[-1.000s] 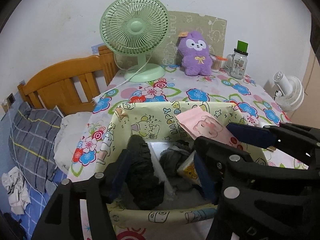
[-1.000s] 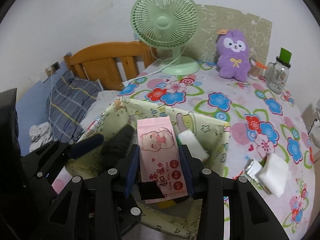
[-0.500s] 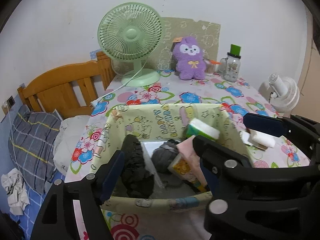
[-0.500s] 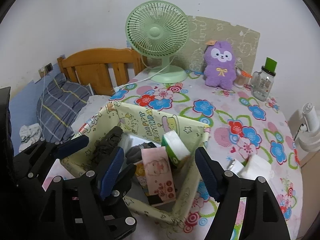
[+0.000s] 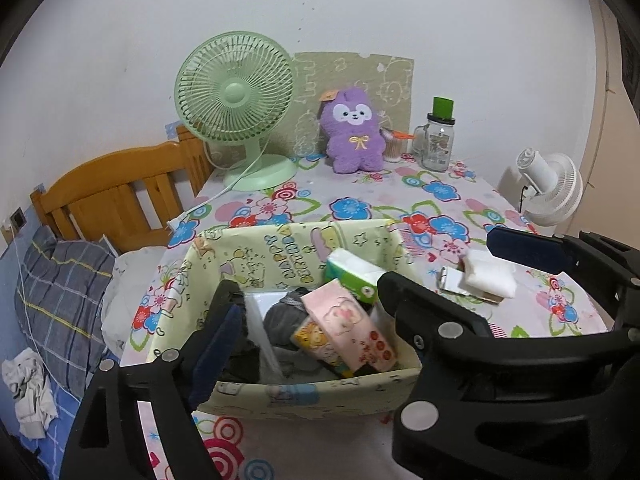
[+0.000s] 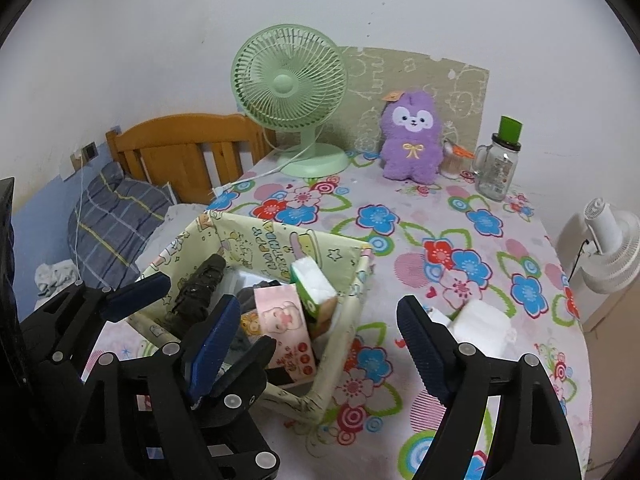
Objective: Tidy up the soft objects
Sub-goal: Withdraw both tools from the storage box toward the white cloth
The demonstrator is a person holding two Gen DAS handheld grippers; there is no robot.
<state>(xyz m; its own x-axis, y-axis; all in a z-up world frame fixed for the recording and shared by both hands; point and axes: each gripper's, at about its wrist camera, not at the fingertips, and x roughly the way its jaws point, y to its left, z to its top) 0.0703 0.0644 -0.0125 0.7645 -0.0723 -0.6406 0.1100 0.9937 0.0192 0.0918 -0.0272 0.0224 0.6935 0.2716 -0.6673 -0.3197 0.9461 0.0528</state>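
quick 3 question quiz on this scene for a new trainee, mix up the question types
1. True or false: the pink wipes pack lies inside the storage box.
2. Which sits beside the purple plush toy? A) green fan B) kettle C) lamp
3. Fill in: the right gripper is ____, holding nothing.

Key: 1 true; 2 A; 3 open
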